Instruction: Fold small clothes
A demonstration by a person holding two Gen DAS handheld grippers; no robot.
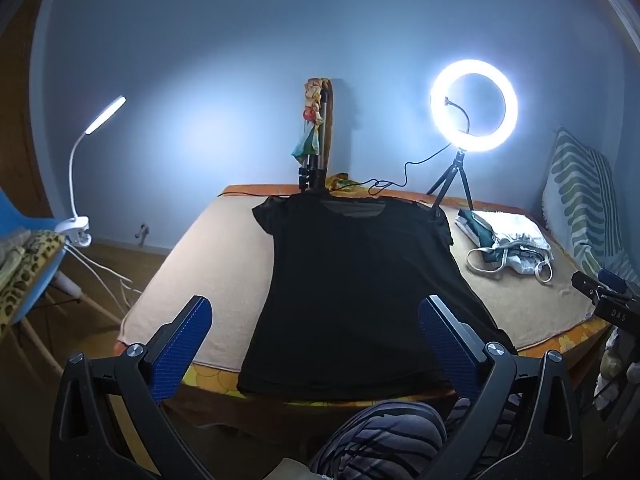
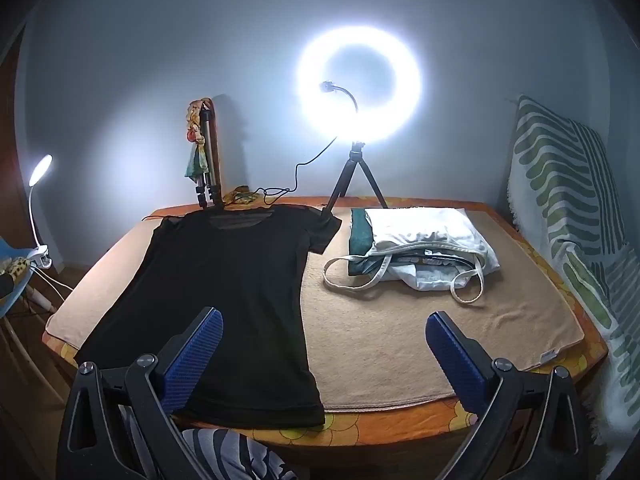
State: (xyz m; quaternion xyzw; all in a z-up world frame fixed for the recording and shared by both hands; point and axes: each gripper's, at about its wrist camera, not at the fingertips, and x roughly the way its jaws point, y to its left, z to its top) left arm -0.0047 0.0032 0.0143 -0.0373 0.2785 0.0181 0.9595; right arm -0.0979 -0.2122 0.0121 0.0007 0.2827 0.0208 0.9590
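One black shirt is lying flat on the tan towel that is covering the desk, neck toward the wall and hem hanging slightly past the near edge. We are holding our left gripper above that hem with its blue fingers spread wide, gripping nothing. Our right gripper is hovering just right of the shirt, over bare towel, likewise spread and empty.

Beside the shirt's right sleeve, a white bag is lying with its straps loose and cloth showing inside. Behind it, a ring light is glowing on a small tripod whose one foot is touching the sleeve. A folded tripod is standing by the collar. A clip lamp is shining at far left on a blue chair.
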